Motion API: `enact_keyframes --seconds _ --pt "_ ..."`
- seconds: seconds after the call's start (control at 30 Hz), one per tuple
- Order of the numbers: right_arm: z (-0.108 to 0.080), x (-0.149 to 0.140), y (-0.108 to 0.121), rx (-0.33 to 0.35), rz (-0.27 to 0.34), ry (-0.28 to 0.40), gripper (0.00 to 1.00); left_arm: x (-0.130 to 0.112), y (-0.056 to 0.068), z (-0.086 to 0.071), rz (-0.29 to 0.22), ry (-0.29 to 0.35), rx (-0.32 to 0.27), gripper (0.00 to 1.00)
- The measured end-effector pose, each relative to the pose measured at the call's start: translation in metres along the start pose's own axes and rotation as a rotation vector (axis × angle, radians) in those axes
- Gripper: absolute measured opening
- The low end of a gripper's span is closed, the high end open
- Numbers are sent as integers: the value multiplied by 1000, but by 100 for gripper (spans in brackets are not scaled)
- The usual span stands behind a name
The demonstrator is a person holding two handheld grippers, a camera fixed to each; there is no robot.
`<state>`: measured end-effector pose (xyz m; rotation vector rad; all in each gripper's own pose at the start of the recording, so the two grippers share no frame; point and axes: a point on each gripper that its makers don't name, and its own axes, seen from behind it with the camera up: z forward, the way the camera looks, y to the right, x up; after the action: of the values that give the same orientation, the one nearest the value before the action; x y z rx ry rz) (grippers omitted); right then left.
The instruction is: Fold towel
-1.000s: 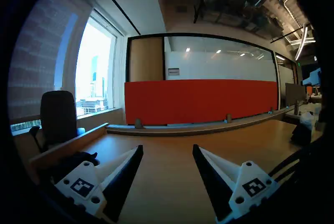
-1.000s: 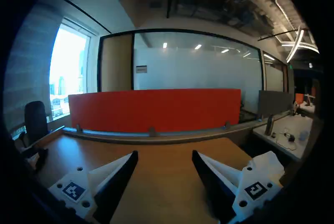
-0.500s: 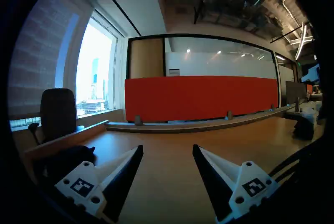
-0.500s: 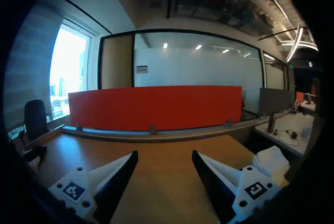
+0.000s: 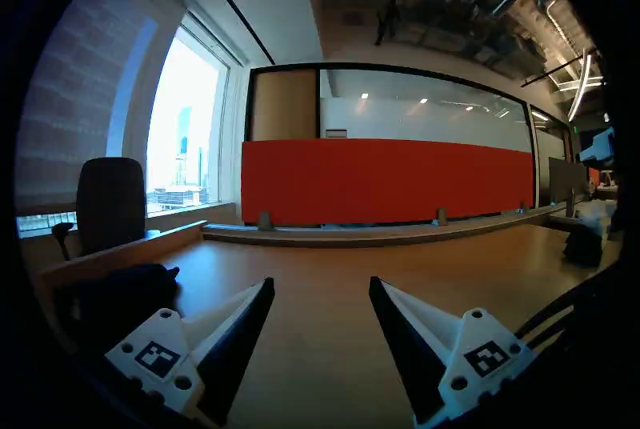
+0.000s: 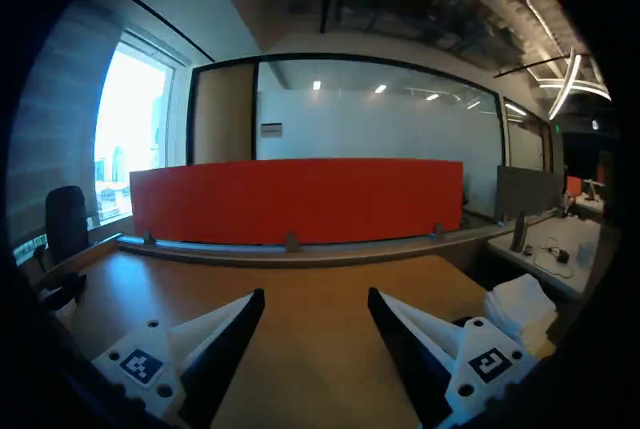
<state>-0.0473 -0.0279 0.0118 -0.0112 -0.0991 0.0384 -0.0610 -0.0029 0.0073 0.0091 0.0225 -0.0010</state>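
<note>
Two grippers are up over one wooden table (image 6: 320,325). The left gripper (image 5: 320,282) has its jaws wide apart with bare wood between them, and the right gripper (image 6: 316,293) has its jaws spread the same way, holding nothing. There is one stack of white folded towels (image 6: 522,307), lying flat at 4 o'clock in the right gripper view, near the table's right edge and just behind that gripper's right finger. Its layered side faces the camera. The finger hides its near end, so its long axis cannot be told. One red divider panel (image 6: 296,201) runs across the far edge at 12 o'clock. One black office chair (image 5: 110,201) stands at 9 o'clock by one bright window (image 5: 180,141), with one dark bundle (image 5: 120,301) at 8 o'clock.
</note>
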Motion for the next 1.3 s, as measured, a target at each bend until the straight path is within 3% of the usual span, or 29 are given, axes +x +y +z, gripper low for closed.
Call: enact_keyframes --seconds 0.7,0.9,1.3 --pt "2 -11 6 6 5 -2 100 -6 0 2 5 -9 2 87" --pt "2 -16 10 2 8 16 100 -7 1 3 6 -9 2 96" --pt "3 -30 8 31 16 79 100 -9 1 3 6 -8 2 96"
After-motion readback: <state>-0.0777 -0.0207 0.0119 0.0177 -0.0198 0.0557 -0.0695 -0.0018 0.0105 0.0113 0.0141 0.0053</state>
